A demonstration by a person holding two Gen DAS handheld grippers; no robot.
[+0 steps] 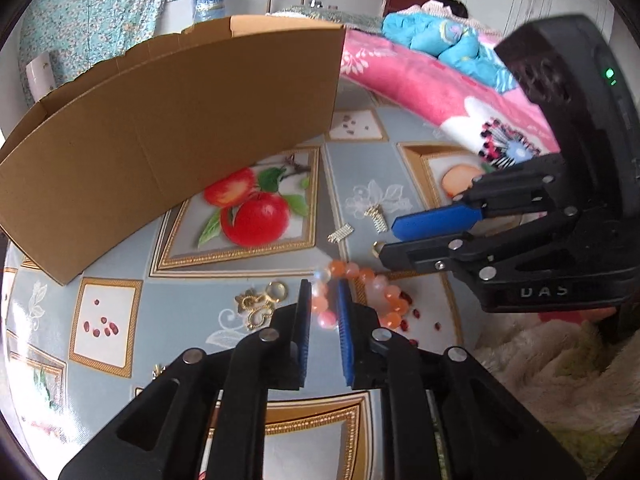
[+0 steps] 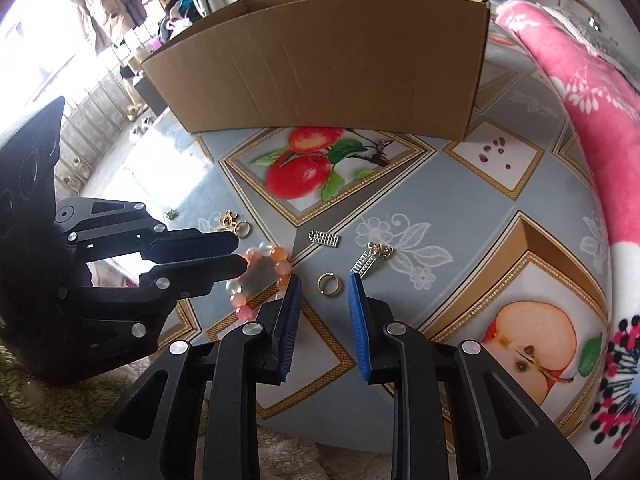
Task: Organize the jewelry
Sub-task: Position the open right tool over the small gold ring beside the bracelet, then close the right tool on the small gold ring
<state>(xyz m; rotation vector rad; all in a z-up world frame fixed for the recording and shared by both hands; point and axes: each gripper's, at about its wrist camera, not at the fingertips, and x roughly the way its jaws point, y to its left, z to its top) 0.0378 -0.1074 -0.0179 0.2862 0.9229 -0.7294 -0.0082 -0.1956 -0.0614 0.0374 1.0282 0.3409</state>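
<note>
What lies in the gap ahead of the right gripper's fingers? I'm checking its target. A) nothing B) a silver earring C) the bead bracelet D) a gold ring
D: the gold ring lies on the table between and just past the open right gripper; the bracelet sits off to its left, at the left gripper.

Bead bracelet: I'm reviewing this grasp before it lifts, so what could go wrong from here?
The left gripper pinches only a few round beads of the bead bracelet, so it may slip out. The open right gripper sits close beside it and could knock the gold ring nearby.
</note>
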